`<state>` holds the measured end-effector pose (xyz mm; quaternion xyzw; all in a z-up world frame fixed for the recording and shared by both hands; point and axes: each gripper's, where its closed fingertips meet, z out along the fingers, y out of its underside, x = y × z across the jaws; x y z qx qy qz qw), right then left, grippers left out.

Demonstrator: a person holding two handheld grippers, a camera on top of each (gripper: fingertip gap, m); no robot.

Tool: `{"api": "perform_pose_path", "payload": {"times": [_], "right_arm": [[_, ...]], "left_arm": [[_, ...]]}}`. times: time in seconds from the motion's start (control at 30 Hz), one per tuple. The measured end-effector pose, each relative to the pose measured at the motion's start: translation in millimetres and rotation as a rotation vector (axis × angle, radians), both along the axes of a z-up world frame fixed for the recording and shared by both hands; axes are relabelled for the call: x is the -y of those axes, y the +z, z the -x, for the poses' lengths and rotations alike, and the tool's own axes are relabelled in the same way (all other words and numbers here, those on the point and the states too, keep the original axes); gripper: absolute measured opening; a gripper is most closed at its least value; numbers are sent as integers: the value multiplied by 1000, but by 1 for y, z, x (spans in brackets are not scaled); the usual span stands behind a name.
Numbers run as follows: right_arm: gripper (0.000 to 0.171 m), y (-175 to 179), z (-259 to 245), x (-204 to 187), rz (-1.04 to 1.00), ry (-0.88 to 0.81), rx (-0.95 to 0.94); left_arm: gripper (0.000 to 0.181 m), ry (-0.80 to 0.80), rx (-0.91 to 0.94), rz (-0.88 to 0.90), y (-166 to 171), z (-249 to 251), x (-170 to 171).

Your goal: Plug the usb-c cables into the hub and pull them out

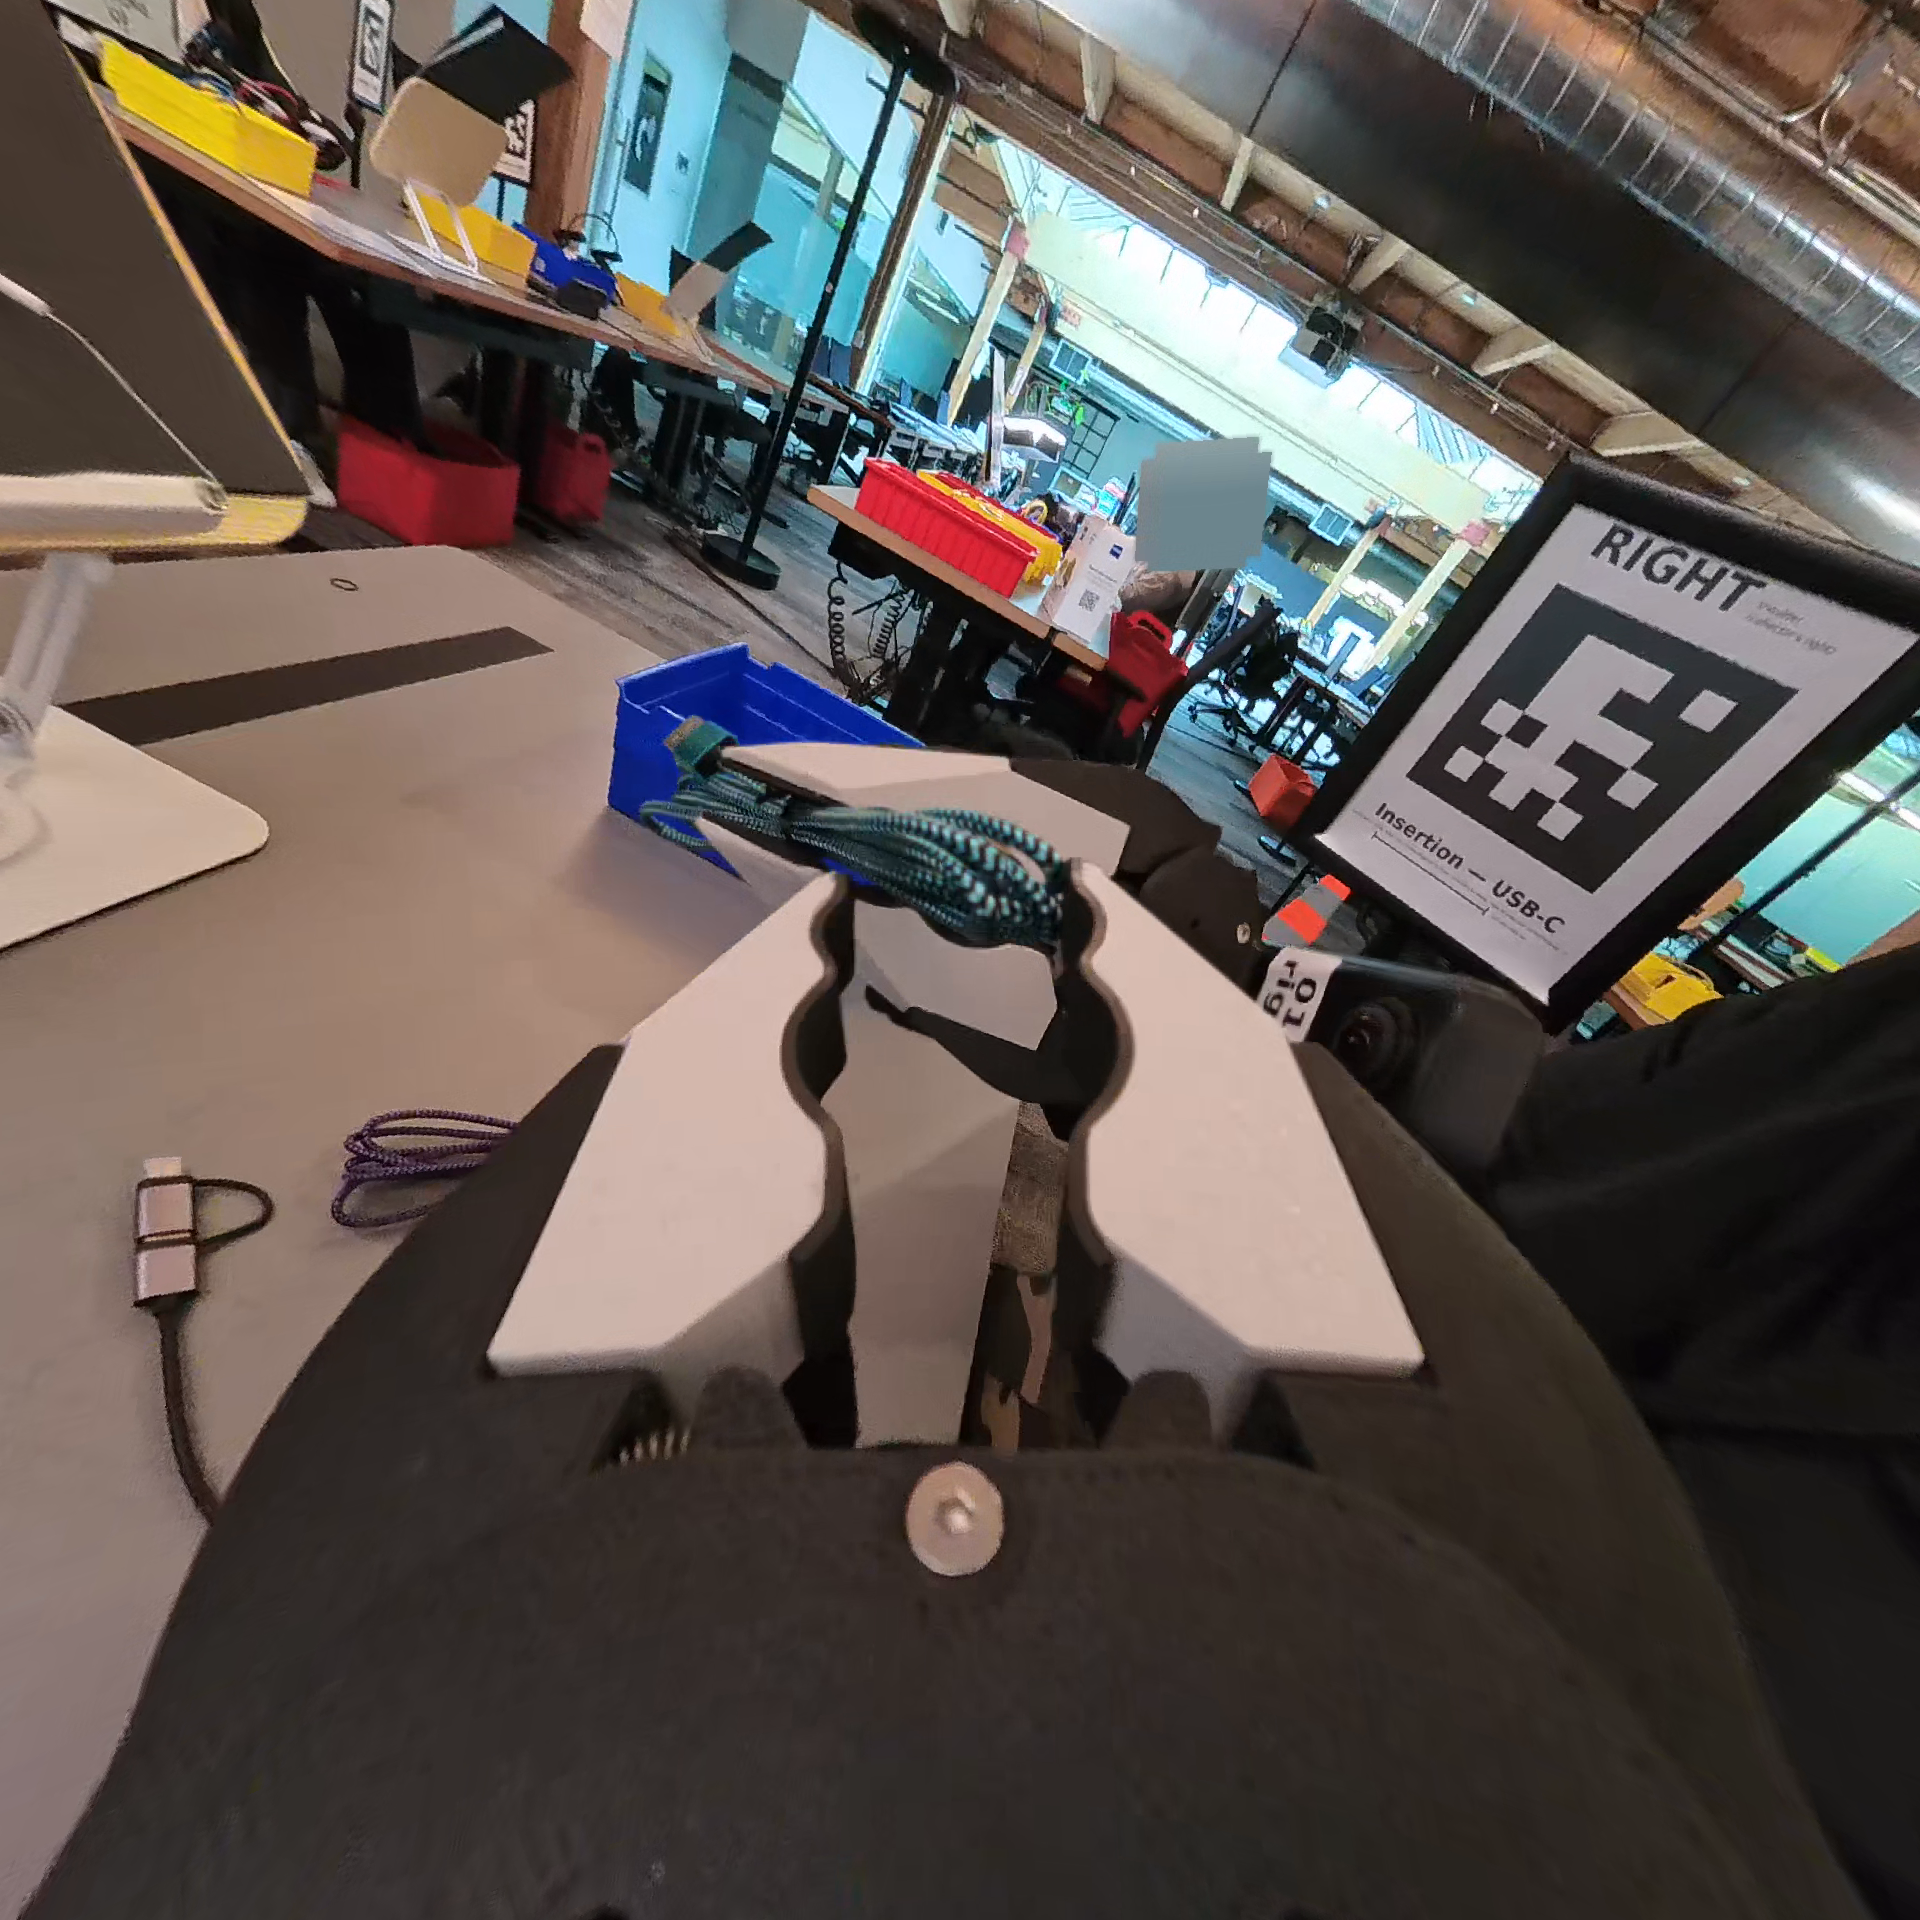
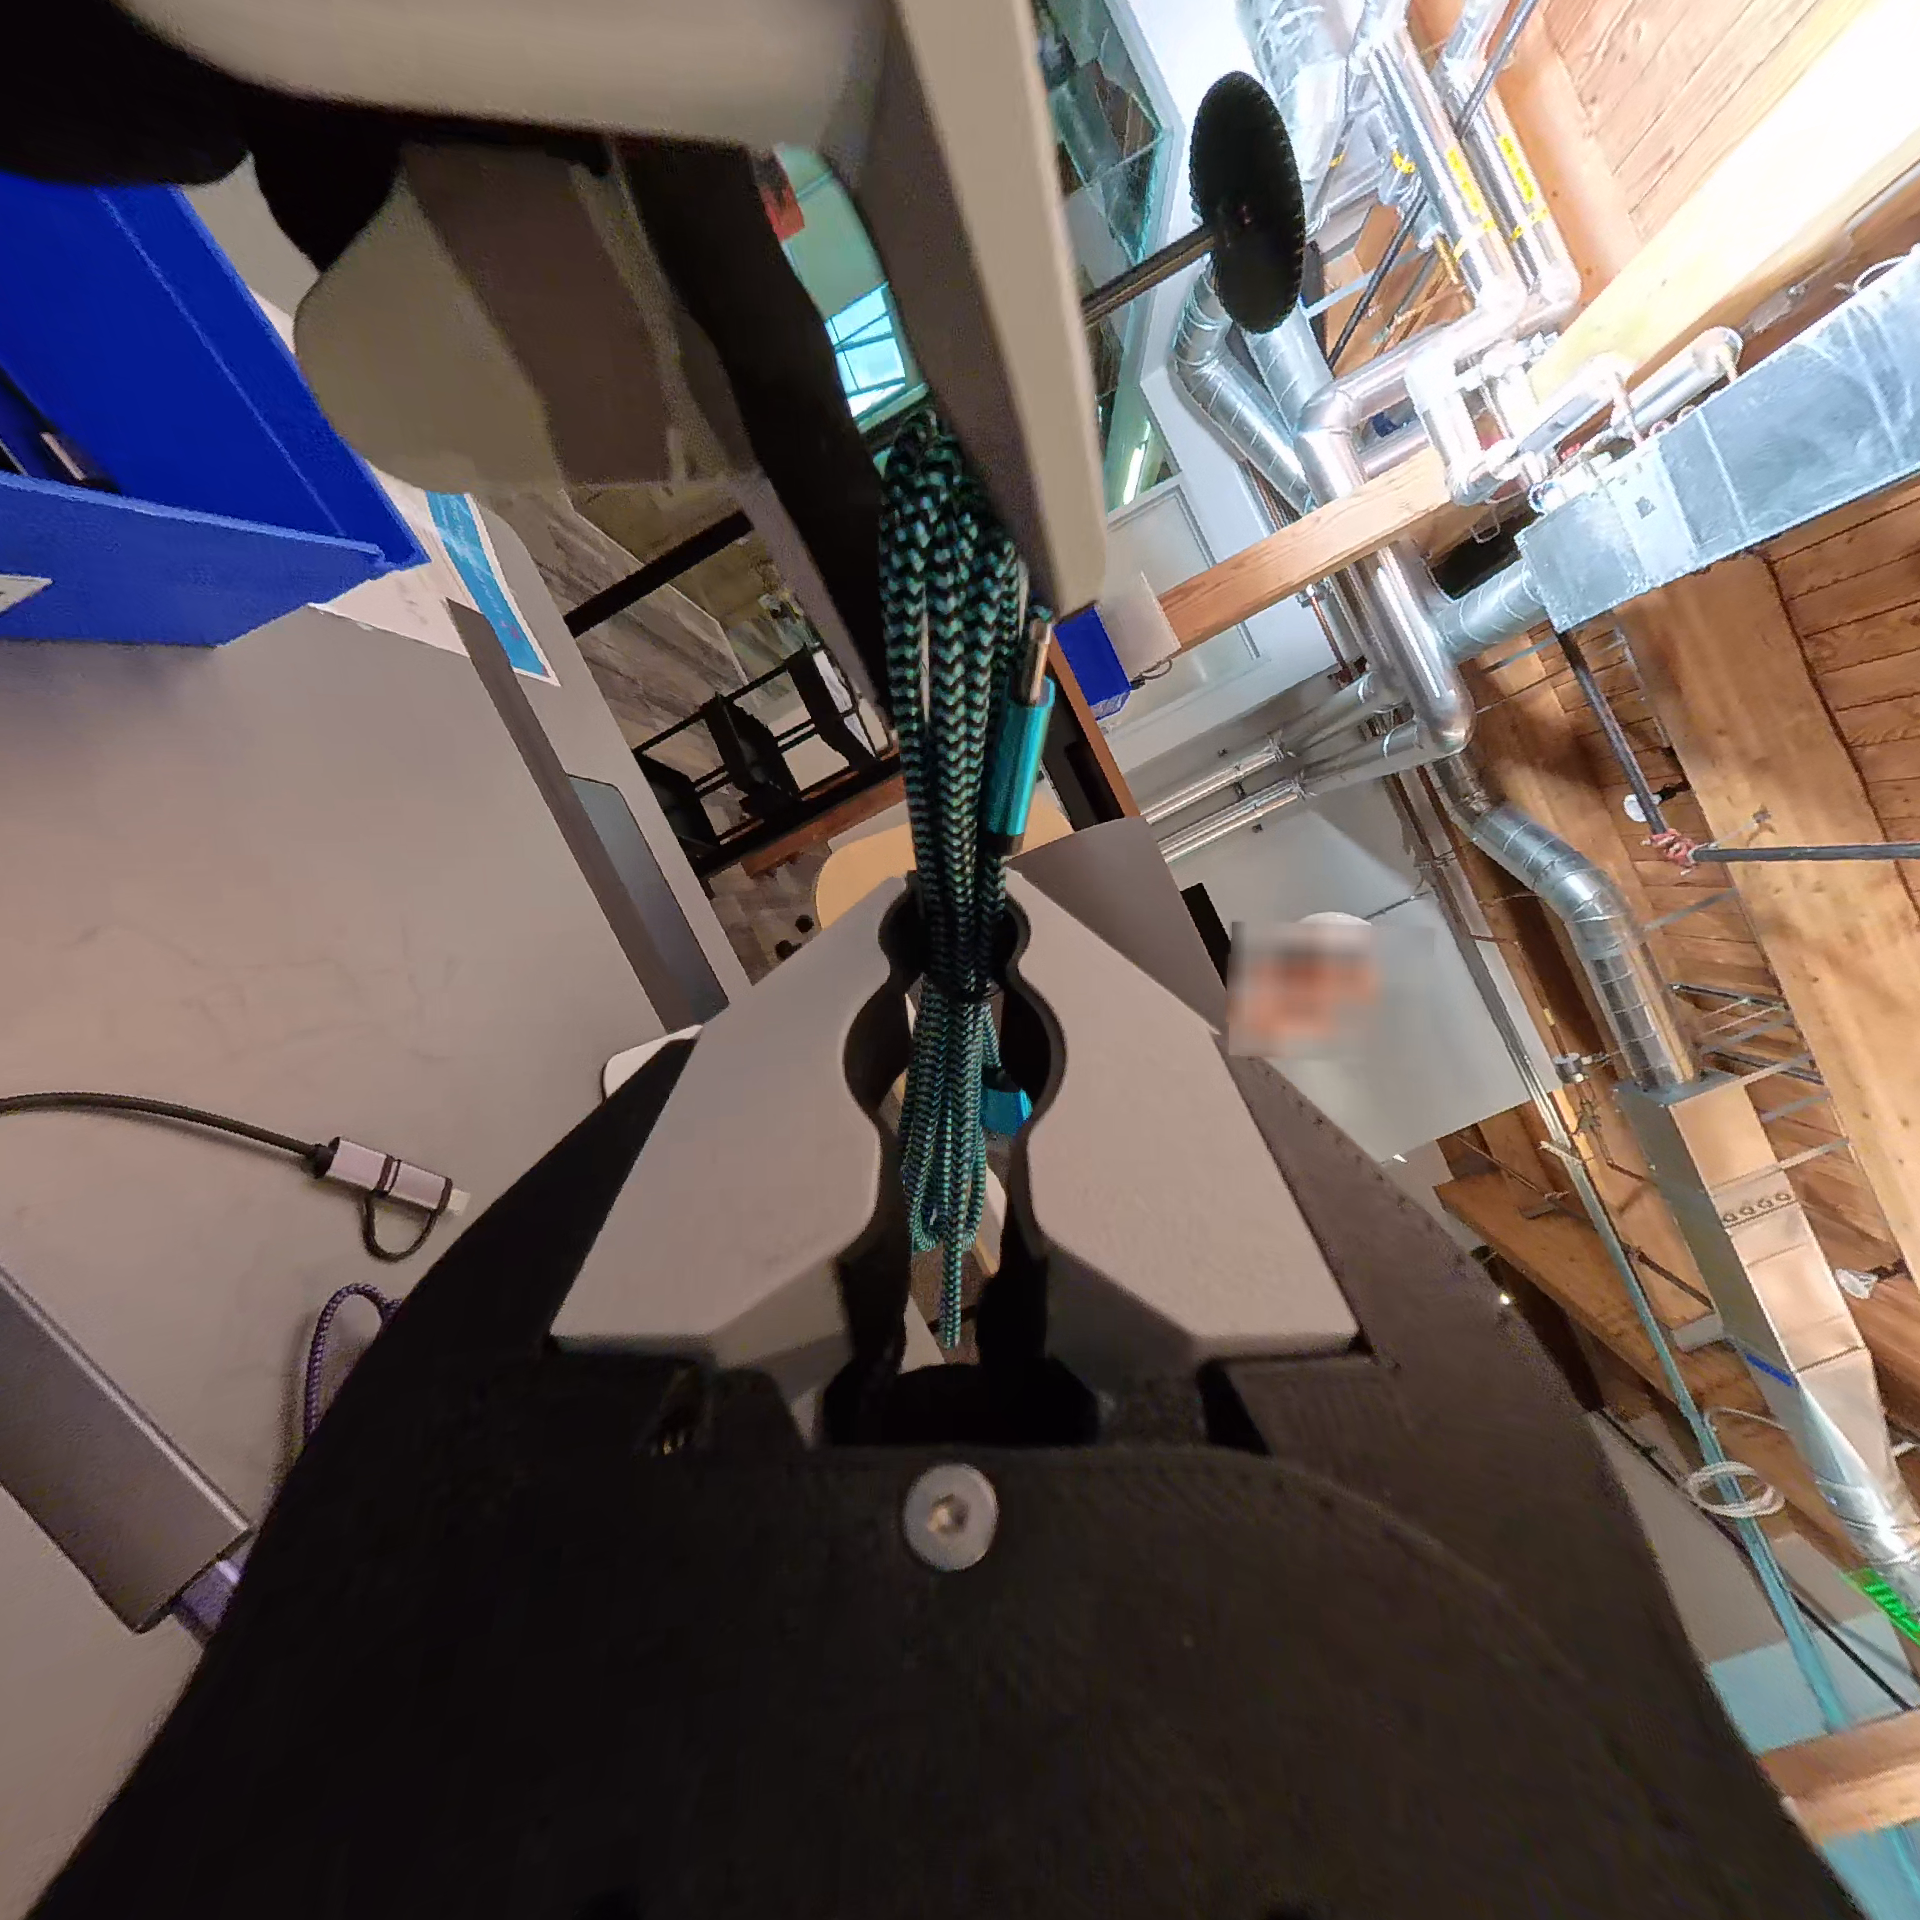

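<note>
Both tongs, left (image 1: pixel 956 904) and right (image 2: pixel 956 925), pinching one teal braided cable bundle (image 2: pixel 940 665); marker placard (image 1: pixel 1590 748) beside.

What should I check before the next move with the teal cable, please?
1. Left claw grips teal cable: ok, shut on it.
2. Right claw grips it: ok.
3. Cable unwound: not ok, looped in a bundle.
4. Teal plug reachable: ok, sticks out beside the bundle.
5. Free port on hub: cannot tell; only a purple plug shows there.
</note>
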<state>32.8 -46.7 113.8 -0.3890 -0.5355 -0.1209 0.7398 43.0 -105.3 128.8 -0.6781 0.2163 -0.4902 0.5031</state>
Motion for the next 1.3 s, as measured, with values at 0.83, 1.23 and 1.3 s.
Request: {"api": "perform_pose_path", "payload": {"times": [0.83, 1.23, 1.3], "right_arm": [[6, 14, 16, 60, 952, 903, -649], [34, 1, 12, 59, 968, 955, -523], [28, 5, 4, 59, 964, 976, -502]], "left_arm": [[14, -277, 375, -108, 23, 7, 28], [7, -177, 271, -144, 6, 21, 14], [6, -188, 262, -156, 5, 24, 15]]}}
